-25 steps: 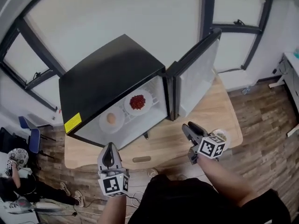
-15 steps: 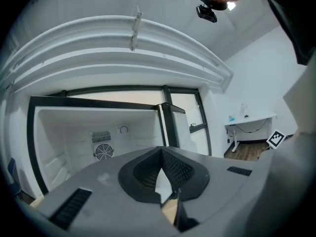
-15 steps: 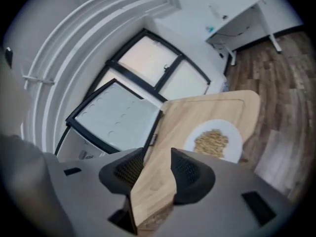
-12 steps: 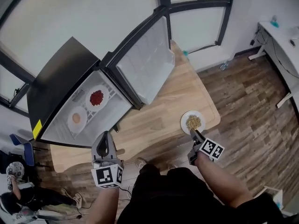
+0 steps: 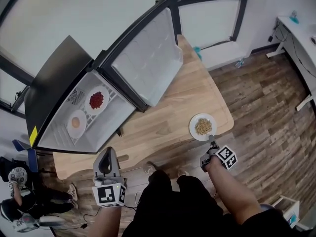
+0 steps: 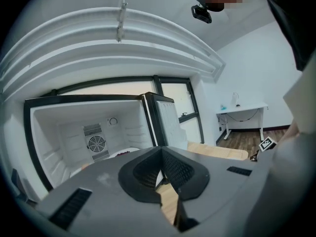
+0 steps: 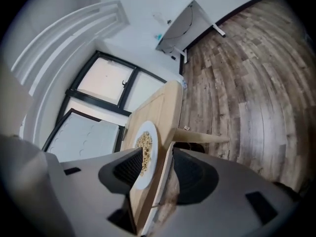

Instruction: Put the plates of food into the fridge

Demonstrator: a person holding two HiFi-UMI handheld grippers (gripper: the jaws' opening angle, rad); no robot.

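Third plate at the bench edge, two already in the open fridge

The right gripper (image 5: 213, 142) has its jaws open around the near rim of the grain plate (image 5: 192, 128) and the edge of the bench (image 5: 173, 107), a straddle only its own view shows. The left gripper (image 5: 109, 154) is closed and empty, facing the fridge (image 5: 54, 93). The head view alone shows the red-food plate (image 5: 89, 103) and the orange-food plate (image 5: 69, 127) inside; the left gripper view adds a fan grille (image 6: 96, 143). The yellow sticker (image 5: 33, 136) is too small to read.
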